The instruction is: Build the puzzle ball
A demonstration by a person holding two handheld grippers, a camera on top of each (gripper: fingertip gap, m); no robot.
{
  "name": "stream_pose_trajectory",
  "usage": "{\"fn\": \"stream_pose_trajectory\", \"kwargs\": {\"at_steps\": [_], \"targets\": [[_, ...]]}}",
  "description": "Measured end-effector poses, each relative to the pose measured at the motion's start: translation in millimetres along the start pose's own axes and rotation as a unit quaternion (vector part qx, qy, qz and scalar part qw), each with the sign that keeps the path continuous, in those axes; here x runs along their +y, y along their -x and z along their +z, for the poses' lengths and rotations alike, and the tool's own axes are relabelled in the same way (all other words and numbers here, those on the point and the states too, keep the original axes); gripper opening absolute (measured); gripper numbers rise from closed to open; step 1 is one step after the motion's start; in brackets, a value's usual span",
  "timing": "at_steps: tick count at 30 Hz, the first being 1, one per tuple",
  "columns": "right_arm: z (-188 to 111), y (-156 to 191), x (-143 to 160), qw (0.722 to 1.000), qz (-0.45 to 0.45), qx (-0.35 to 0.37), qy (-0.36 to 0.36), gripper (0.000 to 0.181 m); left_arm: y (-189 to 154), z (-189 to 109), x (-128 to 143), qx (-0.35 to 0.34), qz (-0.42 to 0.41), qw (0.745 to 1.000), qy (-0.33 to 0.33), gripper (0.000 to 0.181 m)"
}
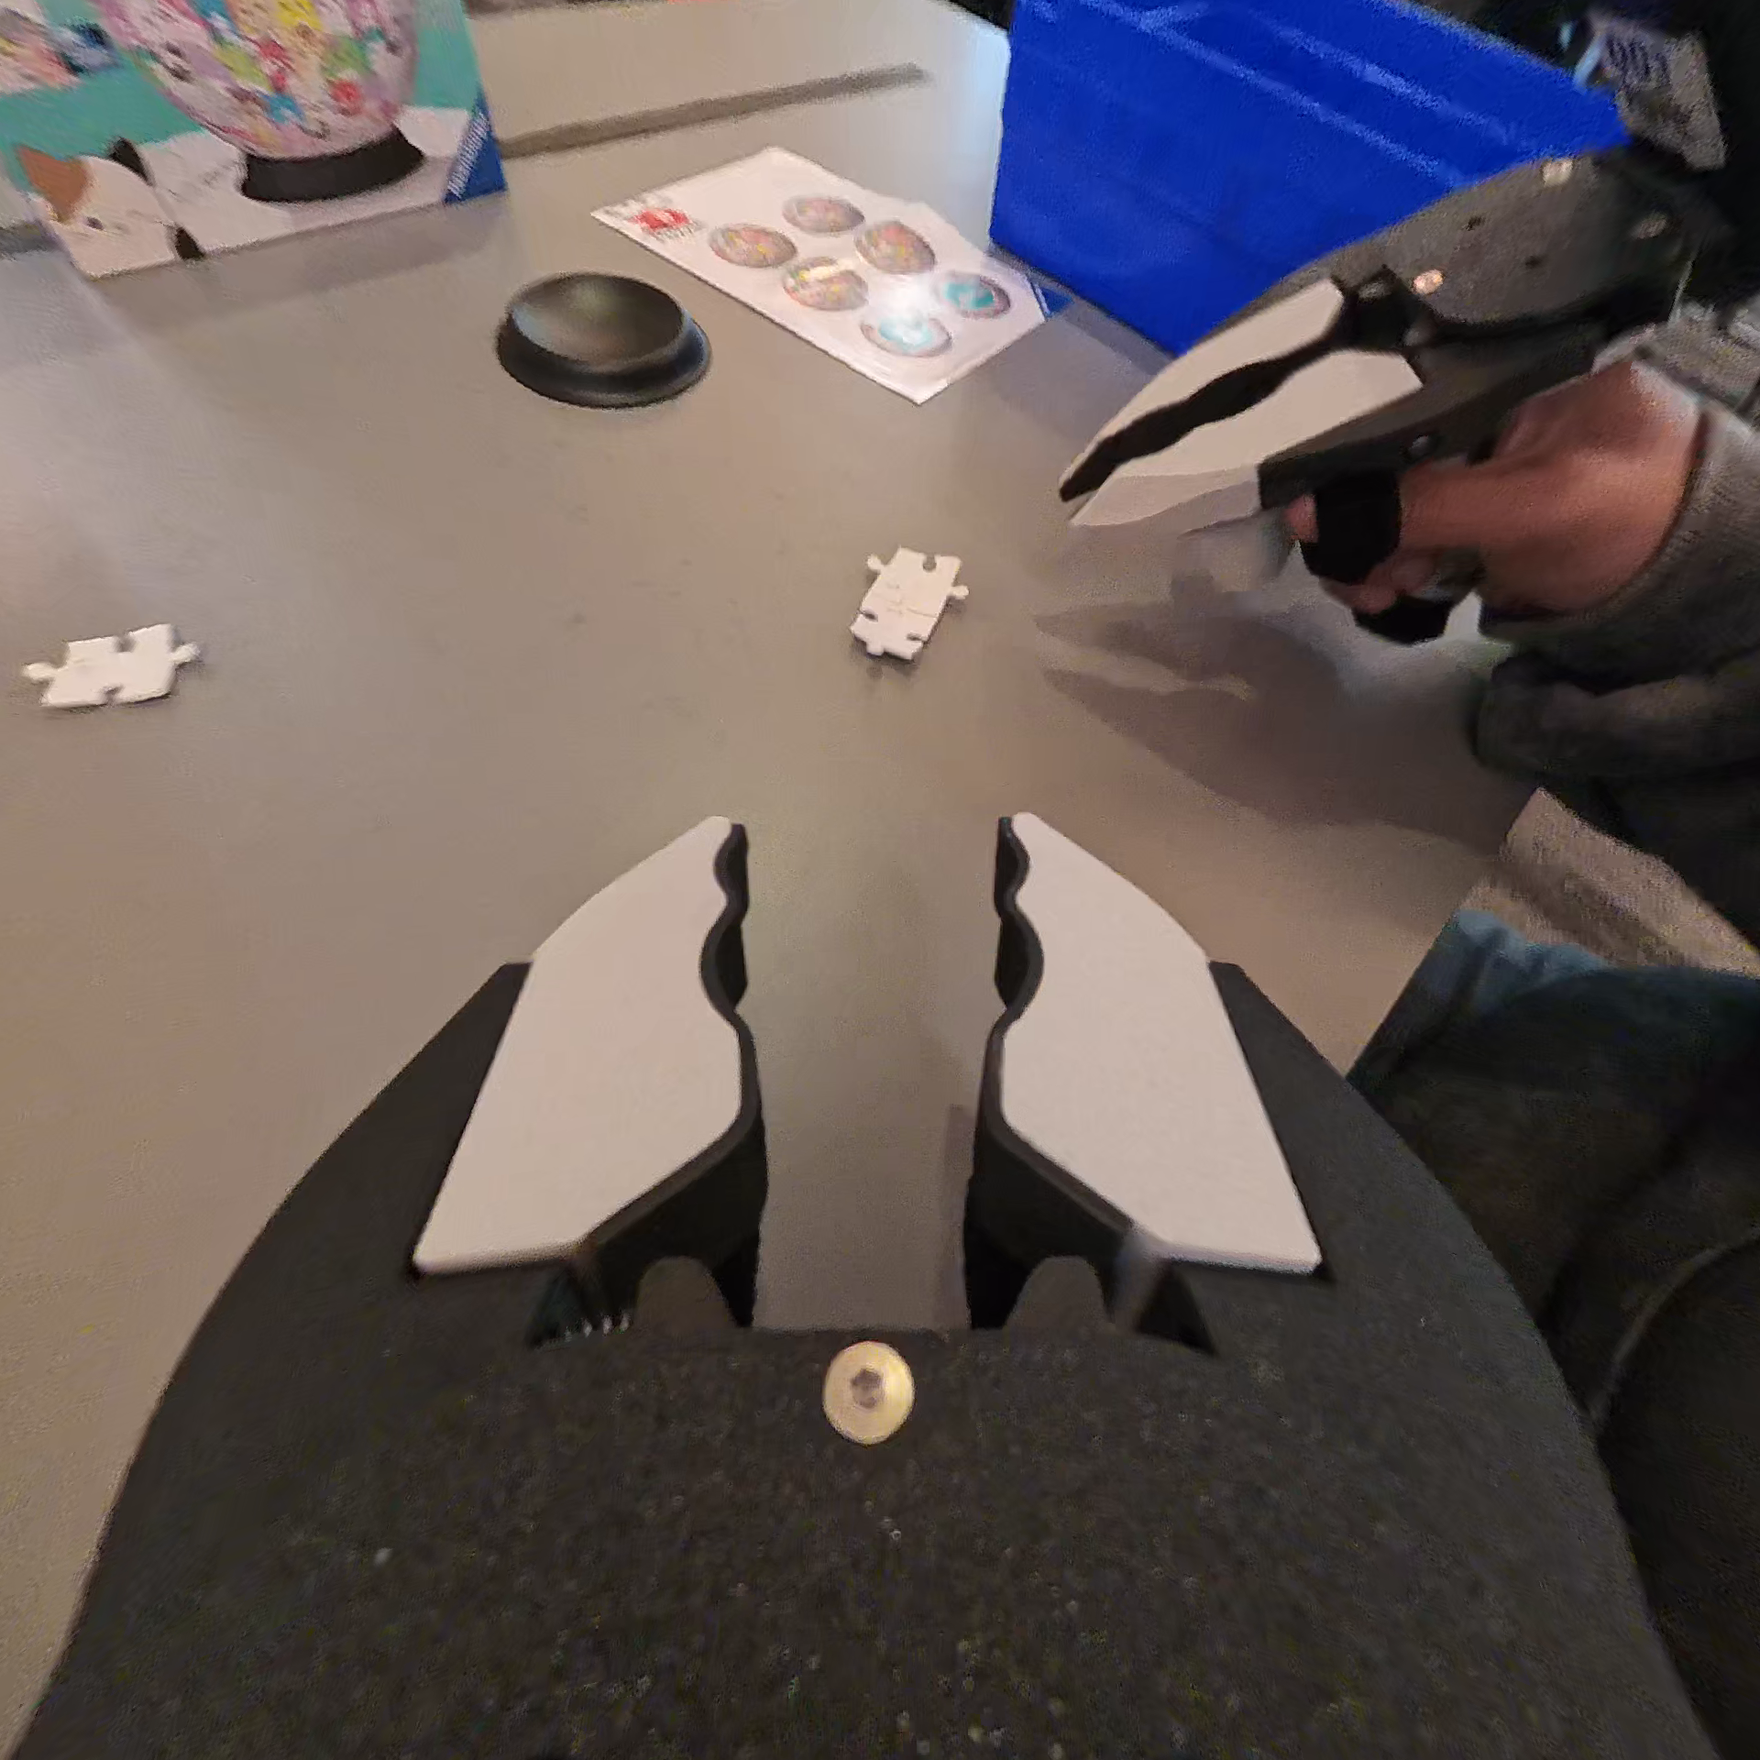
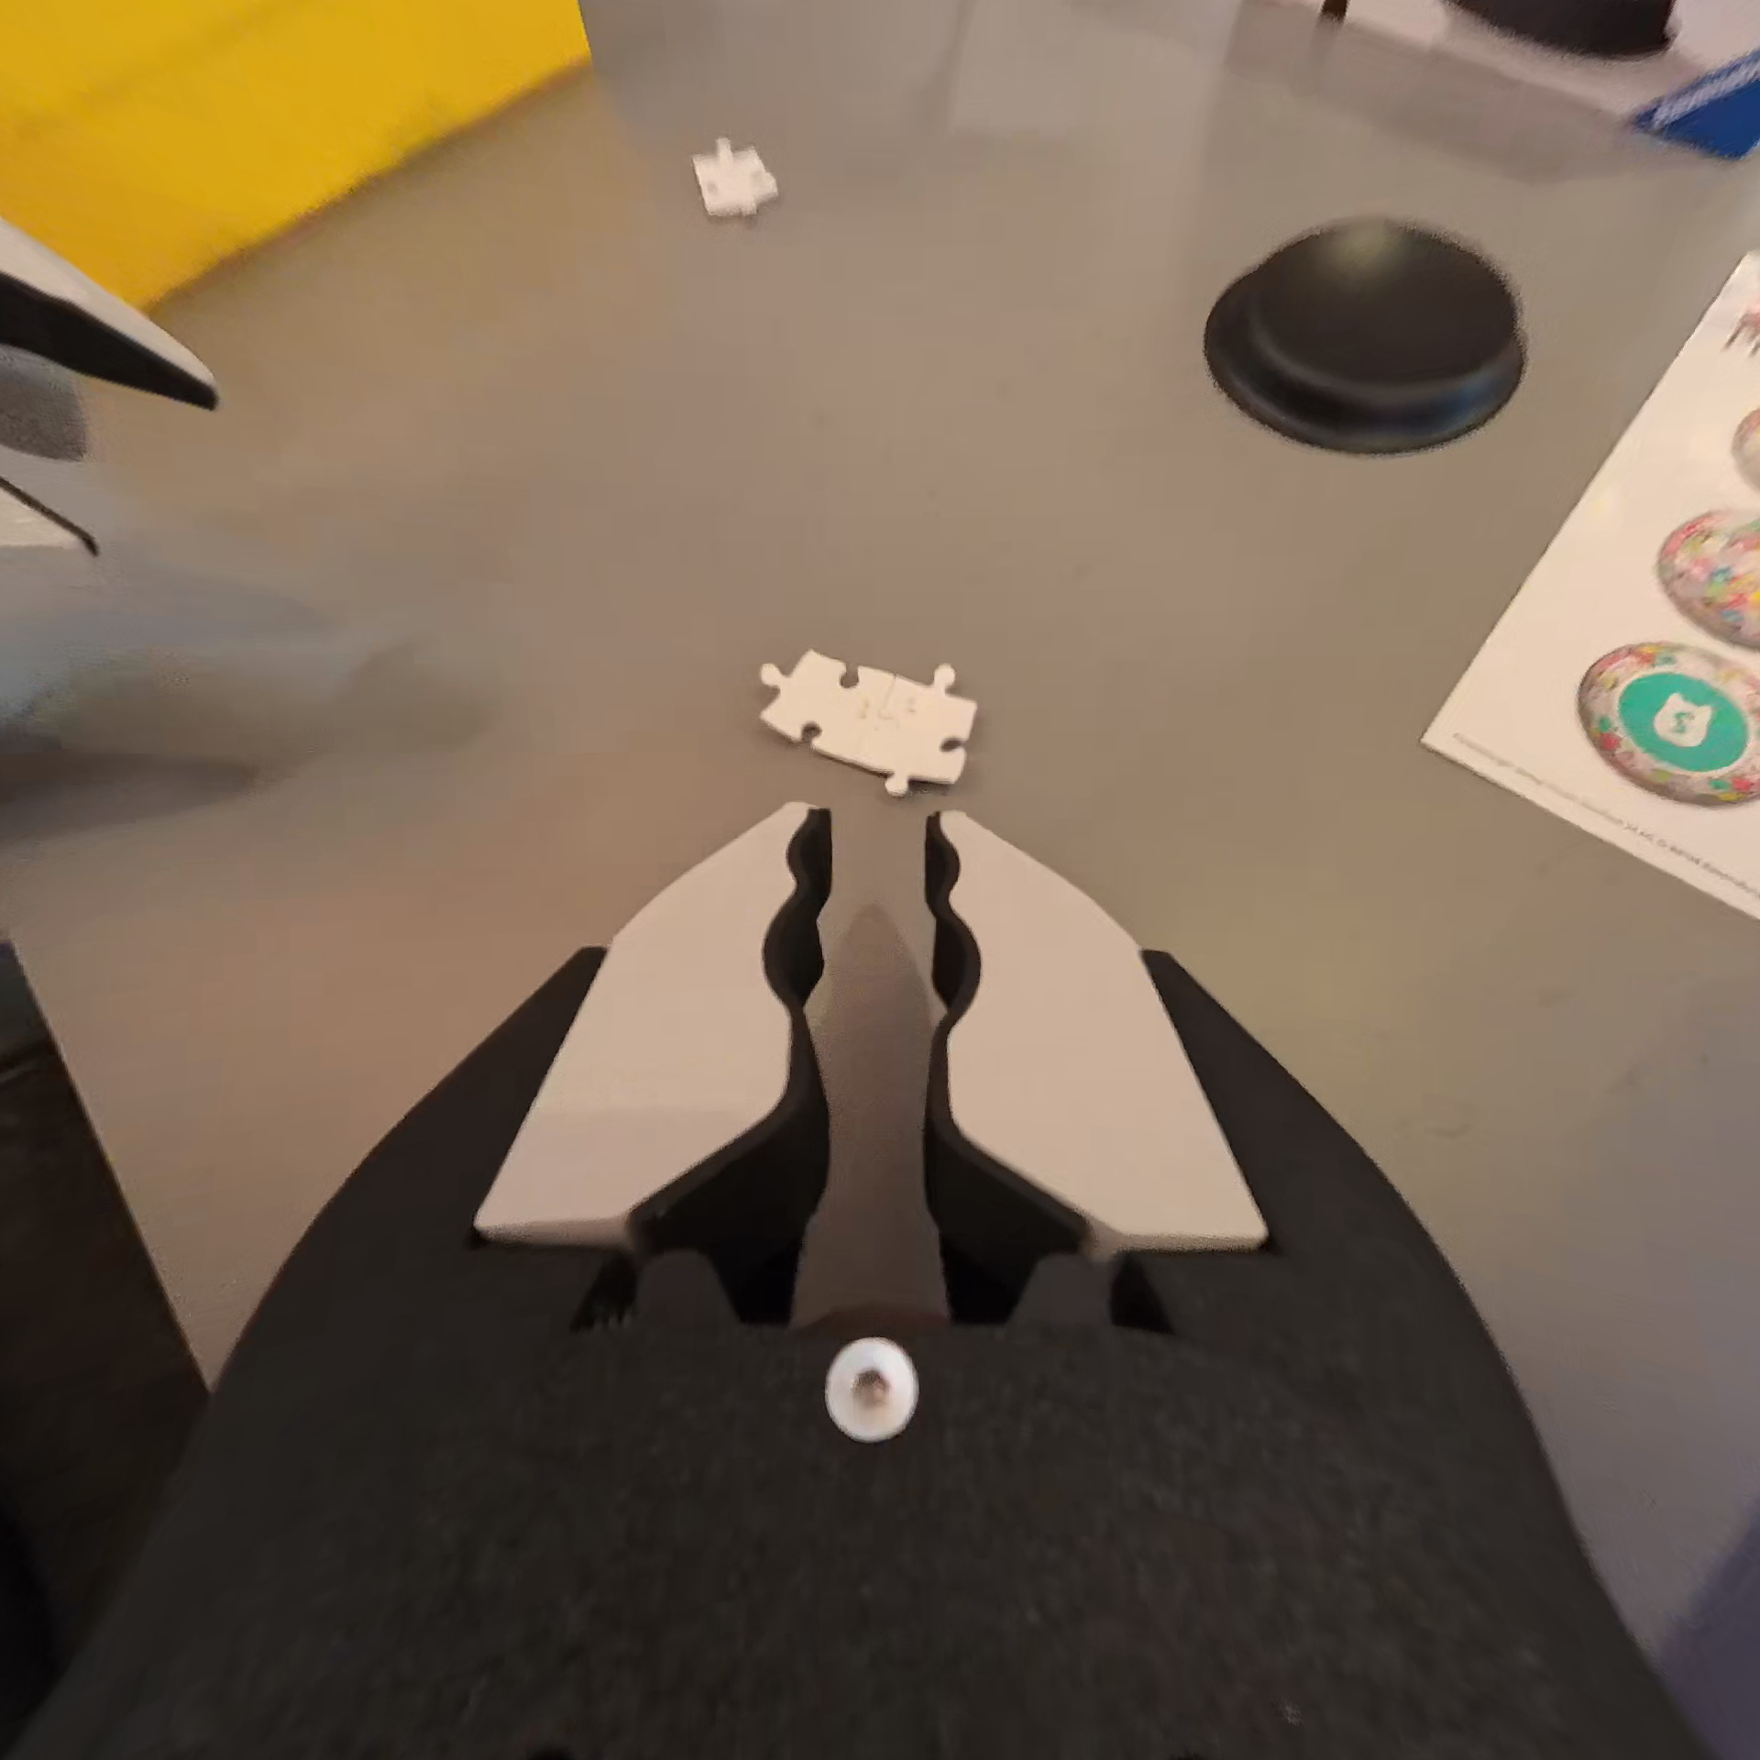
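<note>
Two joined white puzzle pieces point(image 1: 910, 605) lie face down on the grey table point(image 1: 476, 571). In the right wrist view this pair point(image 2: 871, 724) sits just beyond my right gripper point(image 2: 878, 816), which is narrowly open and empty. My left gripper point(image 1: 871, 827) is wide open and empty, above the table and short of the pair. A hand holds the right gripper point(image 1: 1076, 505) to the right of the pair in the left wrist view. A second white pair point(image 1: 110, 665) lies at the far left; it also shows far off in the right wrist view point(image 2: 733, 179). The black ball stand point(image 1: 602, 338) point(image 2: 1362, 352) sits farther back.
An instruction sheet point(image 1: 829, 267) point(image 2: 1667, 667) lies beside the stand. A blue bin point(image 1: 1238, 143) stands at the back right, the puzzle box point(image 1: 238, 114) at the back left. A yellow bin point(image 2: 238, 124) stands far left in the right wrist view, with the left gripper's fingers point(image 2: 143, 371) below it. My hands' fingertips stand some 15 cm from each other.
</note>
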State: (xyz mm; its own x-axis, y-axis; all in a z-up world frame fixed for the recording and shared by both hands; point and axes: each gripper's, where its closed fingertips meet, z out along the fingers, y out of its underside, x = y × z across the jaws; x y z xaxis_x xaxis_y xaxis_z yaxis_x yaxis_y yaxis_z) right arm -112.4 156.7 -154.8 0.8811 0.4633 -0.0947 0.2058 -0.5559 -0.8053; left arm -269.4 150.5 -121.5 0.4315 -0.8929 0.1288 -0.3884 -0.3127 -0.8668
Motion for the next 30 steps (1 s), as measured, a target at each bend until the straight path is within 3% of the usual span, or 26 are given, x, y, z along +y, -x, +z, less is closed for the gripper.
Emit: {"fn": "stream_pose_trajectory", "kwargs": {"at_steps": [3,6,15,22,24,27,30], "targets": [[-12.5,-3.6,-11.7,0.998,-0.008,0.010,-0.065,0.022,3.0,-15.7,-0.7,-0.019,-0.010,0.998,-0.051,0.064],[-16.9,-9.4,-13.4,0.996,-0.019,0.037,-0.081,0.042,4.1,-20.2,-0.1,-0.016,-0.003,0.997,-0.069,0.066],[-27.2,8.6,4.3,0.993,-0.026,0.072,-0.088,0.042,-4.5,-31.7,-20.6,0.007,-0.009,0.991,-0.131,0.073],[-21.1,10.5,-5.6,0.992,-0.050,0.059,-0.100,0.043,4.2,-52.6,-26.7,-0.022,-0.008,0.989,-0.143,0.074],[-21.5,8.9,-6.2,0.992,-0.045,0.058,-0.103,0.043,16.2,-70.1,-37.1,-0.037,-0.017,0.986,-0.159,0.075],[-21.2,5.7,-5.8,0.992,-0.047,0.060,-0.103,0.042,62.5,-123.7,-55.1,-0.100,-0.017,0.982,-0.162,0.074],[-20.2,5.9,-5.0,0.992,-0.050,0.053,-0.101,0.042,138.0,-182.4,-44.1,-0.171,-0.052,0.980,-0.086,0.072]]}}
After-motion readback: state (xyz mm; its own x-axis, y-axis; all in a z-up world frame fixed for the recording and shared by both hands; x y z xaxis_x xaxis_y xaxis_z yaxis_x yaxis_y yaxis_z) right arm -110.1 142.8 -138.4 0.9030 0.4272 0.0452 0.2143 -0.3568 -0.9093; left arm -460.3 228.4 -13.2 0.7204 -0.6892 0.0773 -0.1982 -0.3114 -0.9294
